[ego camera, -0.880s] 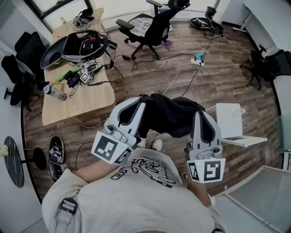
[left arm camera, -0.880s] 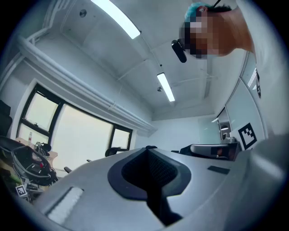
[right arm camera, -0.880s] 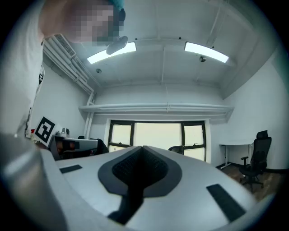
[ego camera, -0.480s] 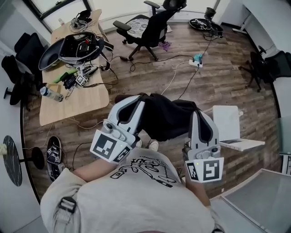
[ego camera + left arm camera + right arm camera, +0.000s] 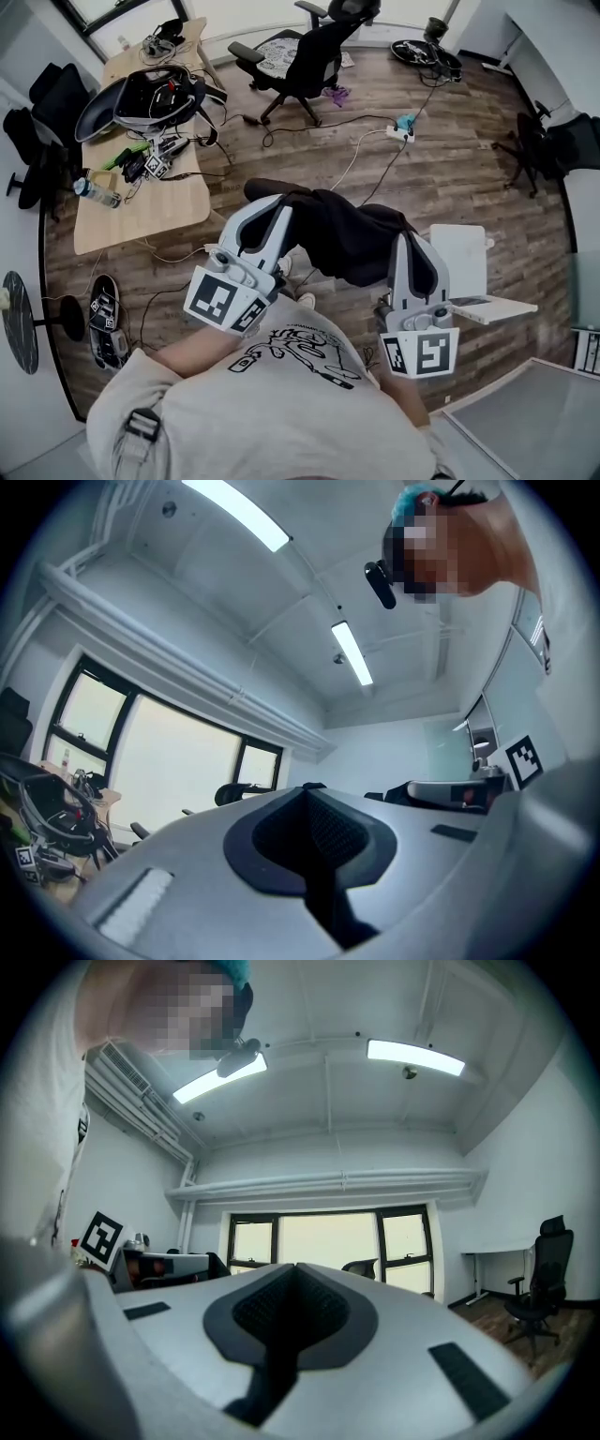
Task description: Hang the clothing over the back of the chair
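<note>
Both shut tight — the left claw (image 5: 284, 201) and the right claw (image 5: 410, 237) each pinch one edge of the black clothing (image 5: 342, 234), which sags between them at frame centre, over the wood floor (image 5: 450, 169). At top centre the office chair (image 5: 314, 56) stands well apart — the desk (image 5: 141, 206) lies upper left.

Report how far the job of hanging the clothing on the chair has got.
Done: the black clothing is picked up. In hand: the left gripper and right gripper are each shut on it, holding it spread between them. Left: the office chair stands across the room, its back apparently bare, so carrying the clothing over and draping it are not yet done.
</note>
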`<state>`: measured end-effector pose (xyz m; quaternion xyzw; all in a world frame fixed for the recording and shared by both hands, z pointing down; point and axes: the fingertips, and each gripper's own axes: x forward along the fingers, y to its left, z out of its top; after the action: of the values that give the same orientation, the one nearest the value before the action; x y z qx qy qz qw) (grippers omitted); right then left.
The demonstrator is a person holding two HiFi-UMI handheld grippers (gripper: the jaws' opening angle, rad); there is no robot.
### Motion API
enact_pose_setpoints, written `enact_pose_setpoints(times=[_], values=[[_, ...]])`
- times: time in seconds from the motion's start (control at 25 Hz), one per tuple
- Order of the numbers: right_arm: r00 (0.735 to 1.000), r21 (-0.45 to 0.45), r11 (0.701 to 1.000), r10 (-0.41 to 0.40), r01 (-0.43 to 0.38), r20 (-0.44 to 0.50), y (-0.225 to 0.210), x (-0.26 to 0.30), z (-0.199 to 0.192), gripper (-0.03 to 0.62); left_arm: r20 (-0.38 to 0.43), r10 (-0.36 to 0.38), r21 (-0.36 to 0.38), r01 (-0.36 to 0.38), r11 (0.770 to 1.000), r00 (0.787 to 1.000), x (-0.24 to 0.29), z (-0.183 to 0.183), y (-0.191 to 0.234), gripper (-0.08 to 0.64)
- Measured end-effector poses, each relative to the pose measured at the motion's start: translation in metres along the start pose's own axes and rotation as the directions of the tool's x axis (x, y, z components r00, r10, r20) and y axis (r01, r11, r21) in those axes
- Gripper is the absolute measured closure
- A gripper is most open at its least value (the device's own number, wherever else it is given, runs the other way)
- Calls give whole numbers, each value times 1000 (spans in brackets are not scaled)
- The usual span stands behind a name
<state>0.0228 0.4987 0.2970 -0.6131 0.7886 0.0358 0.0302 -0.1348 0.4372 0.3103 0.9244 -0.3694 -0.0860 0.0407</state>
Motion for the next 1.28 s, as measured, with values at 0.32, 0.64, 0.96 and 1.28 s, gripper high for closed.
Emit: enact_pose_setpoints(times=[0.32,0.64,0.96,1.28], values=[[1000,6,1000,-5,5,4,-18,41,-9,584,-4,-3,-9,3,1000,1000,33,-8,28,552],[1000,2,1000,1,-1,-21,-26,131,-17,584,-3,-14,-25,14,1000,1000,86,-5,98,552],[1000,-3,1000,-9,9,-26,-24,243,-21,584,-11,-36,-33,36,999,999,134,6,191,552],[999,1,999,-38,38,-21,-25,304,-26,584,-21,-57,-33,56,998,998,168,8,246,552]])
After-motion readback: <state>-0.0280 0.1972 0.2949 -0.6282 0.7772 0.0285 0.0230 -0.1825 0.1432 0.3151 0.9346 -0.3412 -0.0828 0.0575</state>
